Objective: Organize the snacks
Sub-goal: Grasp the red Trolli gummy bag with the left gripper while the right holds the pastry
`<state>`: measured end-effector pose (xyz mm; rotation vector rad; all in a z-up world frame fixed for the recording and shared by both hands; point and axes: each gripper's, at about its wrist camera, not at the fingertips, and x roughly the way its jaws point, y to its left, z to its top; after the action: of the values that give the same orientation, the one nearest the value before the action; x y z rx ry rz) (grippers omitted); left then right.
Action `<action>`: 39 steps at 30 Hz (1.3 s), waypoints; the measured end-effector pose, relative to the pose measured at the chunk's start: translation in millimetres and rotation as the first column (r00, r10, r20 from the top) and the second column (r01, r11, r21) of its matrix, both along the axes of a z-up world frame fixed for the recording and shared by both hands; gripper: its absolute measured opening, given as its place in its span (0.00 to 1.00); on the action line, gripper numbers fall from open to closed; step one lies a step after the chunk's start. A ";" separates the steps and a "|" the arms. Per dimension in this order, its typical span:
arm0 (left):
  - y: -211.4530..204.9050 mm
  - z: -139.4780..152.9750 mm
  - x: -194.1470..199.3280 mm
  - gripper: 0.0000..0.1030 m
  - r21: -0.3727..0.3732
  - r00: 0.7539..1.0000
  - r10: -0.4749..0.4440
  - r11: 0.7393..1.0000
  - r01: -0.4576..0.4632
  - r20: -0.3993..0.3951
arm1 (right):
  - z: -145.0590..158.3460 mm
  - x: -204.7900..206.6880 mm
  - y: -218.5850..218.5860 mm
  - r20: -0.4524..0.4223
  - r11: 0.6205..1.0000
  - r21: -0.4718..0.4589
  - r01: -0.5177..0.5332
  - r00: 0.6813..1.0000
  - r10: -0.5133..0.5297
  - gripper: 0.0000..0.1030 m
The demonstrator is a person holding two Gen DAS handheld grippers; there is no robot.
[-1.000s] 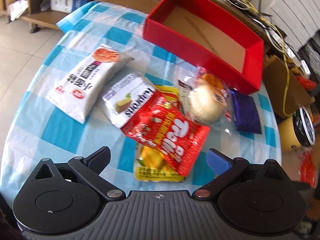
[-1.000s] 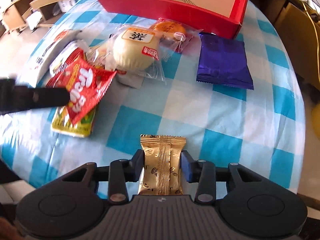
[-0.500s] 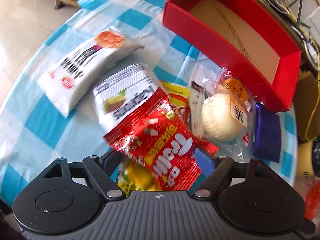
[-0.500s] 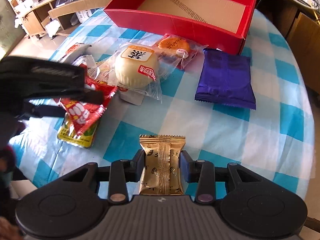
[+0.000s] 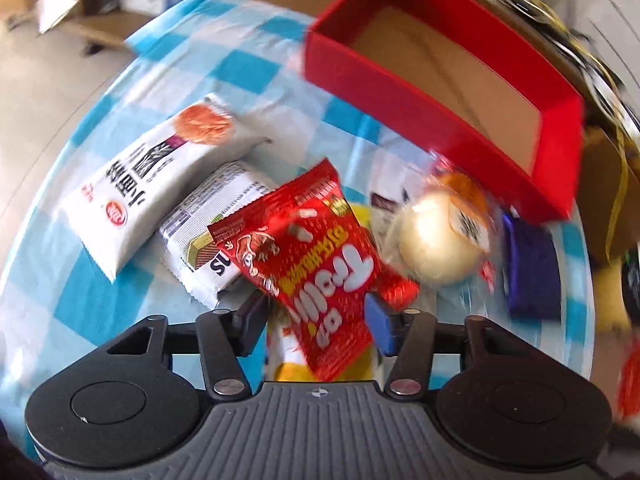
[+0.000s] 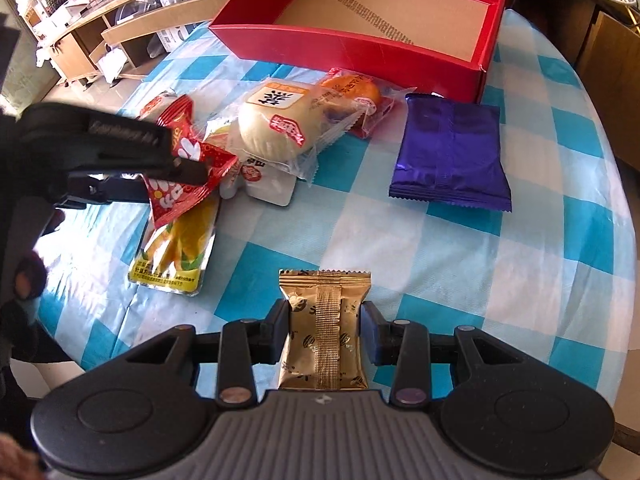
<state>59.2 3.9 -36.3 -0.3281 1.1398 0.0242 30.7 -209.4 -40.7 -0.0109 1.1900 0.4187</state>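
My left gripper (image 5: pixel 318 322) is shut on a red Trolli candy packet (image 5: pixel 316 264) and holds it tilted up above the table; it also shows in the right wrist view (image 6: pixel 182 176). My right gripper (image 6: pixel 325 332) is shut on a gold snack packet (image 6: pixel 323 332) above the near part of the table. An empty red box (image 6: pixel 352 46) stands at the far side. On the cloth lie a wrapped white bun (image 6: pixel 276 120), an orange pastry (image 6: pixel 352 88), a purple packet (image 6: pixel 450 158), a yellow packet (image 6: pixel 178 248), a white wafer packet (image 5: pixel 212 236) and a long white packet (image 5: pixel 160 180).
The round table has a blue and white checked cloth (image 6: pixel 400 240). Wooden shelves (image 6: pixel 100 32) stand beyond the table's left side. A brown cabinet with cables (image 6: pixel 600 20) is at the far right.
My left gripper has closed on the red candy packet and lifted it off the yellow packet. My right gripper keeps hold of the gold packet and has drawn back a little.
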 end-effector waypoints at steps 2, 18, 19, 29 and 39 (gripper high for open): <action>3.0 1.8 -8.8 0.57 -0.006 0.998 -0.068 0.998 0.068 0.007 | -1.1 -0.6 0.1 -0.005 1.000 -0.004 0.000 1.000 0.000 0.52; 0.5 -4.3 31.0 0.97 0.088 0.962 0.273 0.958 -0.272 0.009 | -1.1 4.0 -4.0 -0.033 0.999 0.045 0.008 0.999 -0.006 0.52; 0.9 -7.8 34.6 0.96 0.103 0.959 0.284 0.954 -0.283 0.002 | -0.8 4.1 -4.7 -0.034 0.999 0.047 0.008 0.999 -0.007 0.52; -3.0 -2.7 18.1 0.76 0.075 0.992 0.122 0.990 -0.121 -0.018 | 0.3 3.4 -5.2 -0.023 0.999 0.045 0.006 1.000 -0.004 0.52; -7.6 -2.2 3.2 0.88 -0.018 1.000 0.018 1.000 -0.018 0.004 | -4.0 4.4 -3.3 -0.026 1.000 0.021 0.023 0.999 -0.022 0.52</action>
<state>62.4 -3.7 -38.5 -0.3541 1.1330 0.0288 35.2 -212.6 -44.7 0.0261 1.2095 0.4129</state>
